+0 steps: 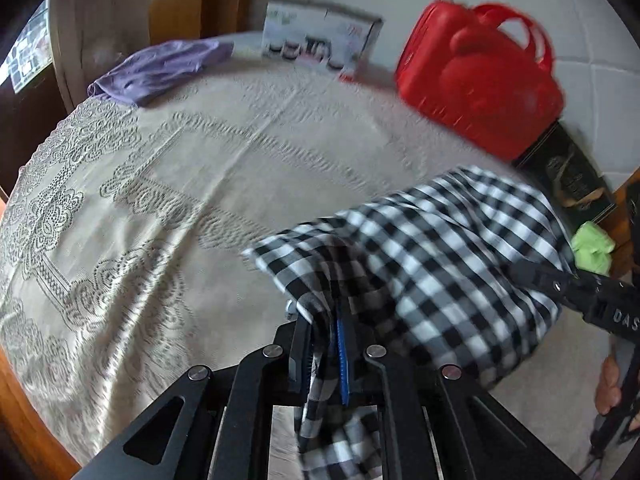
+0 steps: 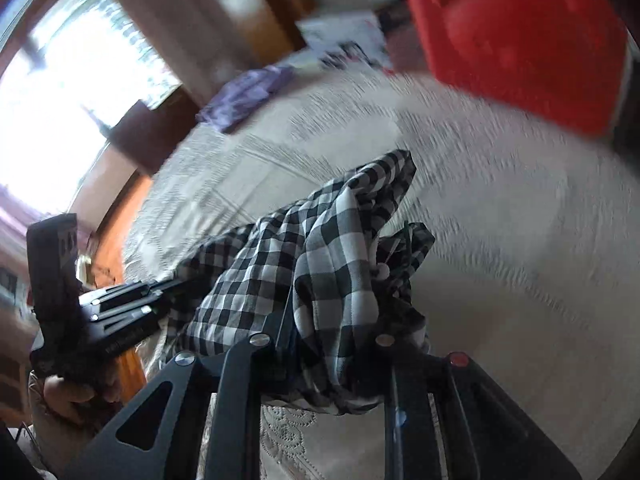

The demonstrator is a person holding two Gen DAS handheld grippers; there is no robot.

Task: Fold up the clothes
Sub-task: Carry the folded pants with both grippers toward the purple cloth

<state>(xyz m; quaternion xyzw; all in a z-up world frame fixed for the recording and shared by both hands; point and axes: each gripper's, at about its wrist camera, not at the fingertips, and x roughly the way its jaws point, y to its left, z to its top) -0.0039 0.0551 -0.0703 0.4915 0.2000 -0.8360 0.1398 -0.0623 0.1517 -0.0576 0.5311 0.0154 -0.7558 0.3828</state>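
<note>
A black-and-white checked garment (image 1: 432, 256) hangs between my two grippers above the lace-covered table (image 1: 168, 208). My left gripper (image 1: 326, 344) is shut on one edge of it, with cloth bunched between the fingers. My right gripper (image 2: 332, 336) is shut on another bunched part of the same garment (image 2: 328, 248). The right gripper also shows in the left wrist view (image 1: 576, 292) at the cloth's far right. The left gripper shows in the right wrist view (image 2: 132, 304) at the left. Both views are motion-blurred.
A red plastic container (image 1: 480, 80) stands at the table's back right, beside a dark box (image 1: 572, 176) and a green cloth (image 1: 592, 248). A purple garment (image 1: 156, 68) and a printed white box (image 1: 320, 40) lie at the back. The table's wooden edge (image 1: 24, 412) runs along the left.
</note>
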